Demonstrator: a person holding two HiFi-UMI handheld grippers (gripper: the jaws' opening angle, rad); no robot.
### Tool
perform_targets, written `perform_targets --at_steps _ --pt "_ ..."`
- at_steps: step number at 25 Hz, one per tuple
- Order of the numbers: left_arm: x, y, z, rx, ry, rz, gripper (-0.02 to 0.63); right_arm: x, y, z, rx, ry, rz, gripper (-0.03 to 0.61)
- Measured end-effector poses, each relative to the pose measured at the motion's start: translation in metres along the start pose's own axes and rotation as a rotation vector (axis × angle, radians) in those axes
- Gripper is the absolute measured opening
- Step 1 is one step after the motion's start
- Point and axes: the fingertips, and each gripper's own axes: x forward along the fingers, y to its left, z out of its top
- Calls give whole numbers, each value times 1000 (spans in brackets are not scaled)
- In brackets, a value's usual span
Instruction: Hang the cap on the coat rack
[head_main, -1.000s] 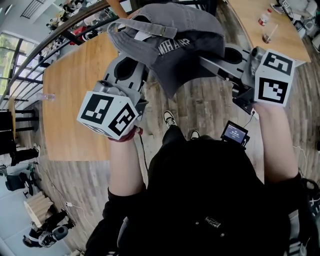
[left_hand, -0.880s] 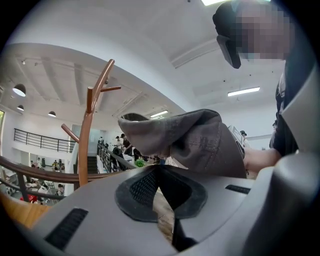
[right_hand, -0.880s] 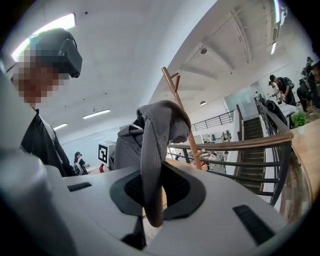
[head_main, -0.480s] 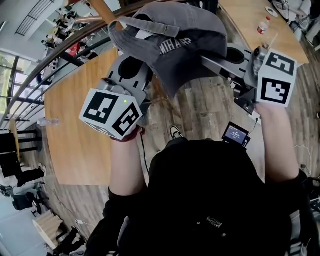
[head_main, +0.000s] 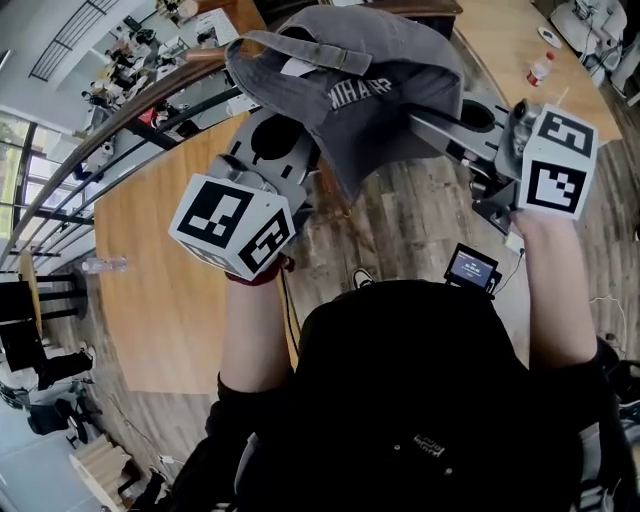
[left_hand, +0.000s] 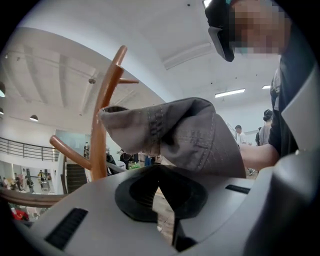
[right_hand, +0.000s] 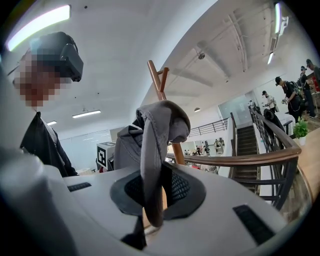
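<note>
Clamped on the grey fabric cap, left tool and right tool raise it nearer the wooden coat rack, ready for hanging.

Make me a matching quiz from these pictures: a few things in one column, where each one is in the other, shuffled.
Things:
1. grey fabric cap
2. brown wooden coat rack
3. small clear bottle with red on it
4. small black lit screen

Places:
A. on the wooden table at the head view's top right
B. pinched by the left gripper and the right gripper
C. beside the person's right forearm
D. upright behind the cap

Pairs: 1-B, 2-D, 3-A, 4-C
</note>
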Motion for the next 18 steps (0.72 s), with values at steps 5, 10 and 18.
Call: perform_targets --at_steps 5,10,18 --pt "-4 11 1 -17 -31 21 6 4 -3 -1 -12 -4 -11 40" --pt "2 9 -2 -43 -25 -8 6 7 -7 -3 1 9 -14 40" --pt "3 9 -6 -72 2 12 6 10 -3 -5 17 38 18 40"
